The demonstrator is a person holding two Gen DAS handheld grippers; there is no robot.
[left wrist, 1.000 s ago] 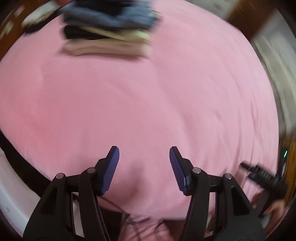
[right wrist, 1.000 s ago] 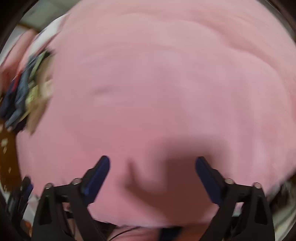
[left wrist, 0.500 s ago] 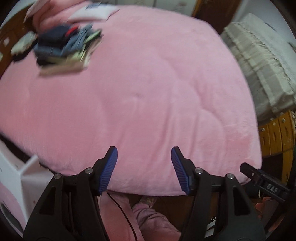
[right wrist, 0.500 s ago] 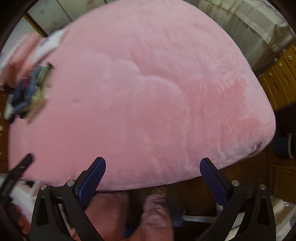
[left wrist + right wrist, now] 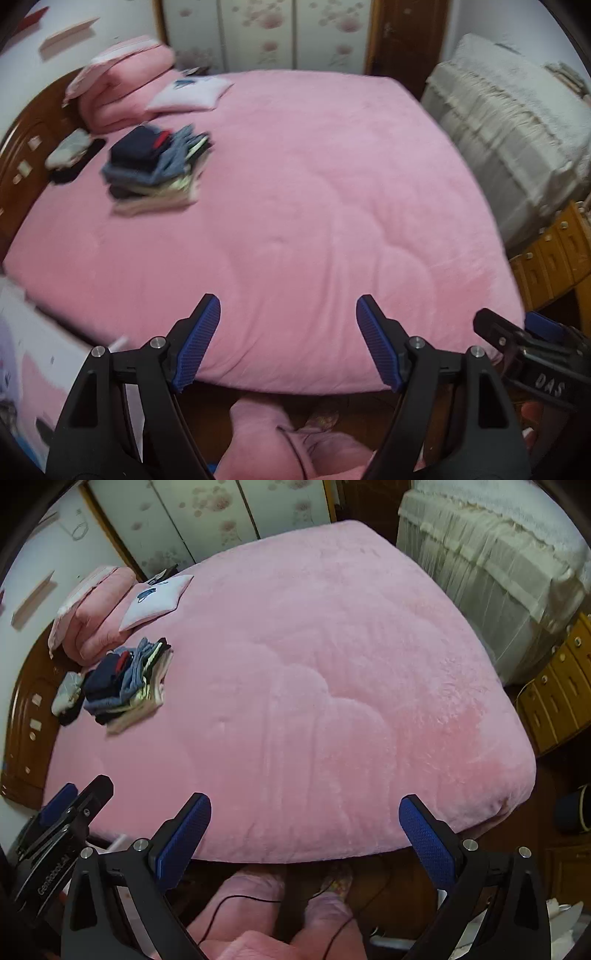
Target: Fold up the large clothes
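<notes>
A stack of folded clothes in dark blue, denim and pale fabrics lies on the pink bed, far left near the headboard; the right wrist view shows the stack too. My left gripper hangs high over the bed's near edge, its jaws opening with nothing between them. My right gripper hovers over the same edge, open wide and empty. Each gripper shows in the other's view: the right gripper at lower right, the left gripper at lower left.
Pink folded bedding and a white pillow lie at the bed's head by a wooden headboard. A cloth-covered piece of furniture and wooden drawers stand to the right. A person's pink-clad legs show below the bed edge.
Both grippers have risen and pulled back from the blanket, so the whole bed and room have come into view. The left jaws stand wider apart than before.
</notes>
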